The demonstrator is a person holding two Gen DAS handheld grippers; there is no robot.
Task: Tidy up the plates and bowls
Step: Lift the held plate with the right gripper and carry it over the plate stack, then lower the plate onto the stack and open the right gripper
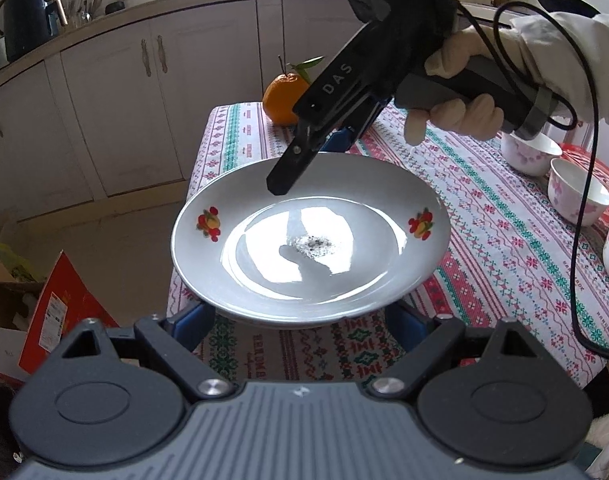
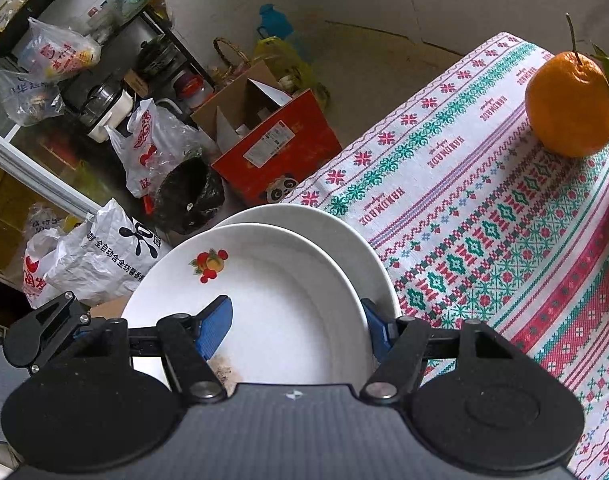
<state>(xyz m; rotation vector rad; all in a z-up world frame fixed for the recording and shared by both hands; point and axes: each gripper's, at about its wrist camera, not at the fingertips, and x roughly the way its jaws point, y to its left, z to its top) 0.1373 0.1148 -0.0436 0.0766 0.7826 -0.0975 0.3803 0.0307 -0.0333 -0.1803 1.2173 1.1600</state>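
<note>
So far one plate (image 2: 264, 320) sits on another (image 2: 344, 240), right gripper (image 2: 296, 330) clamping its rim, left gripper (image 1: 300, 320) open; bowls (image 1: 576, 196) remain unstacked.

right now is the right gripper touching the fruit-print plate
Touching. In the right wrist view the right gripper has one blue pad inside the fruit-print plate and the other outside its rim, jaws clamped on the wall.
</note>
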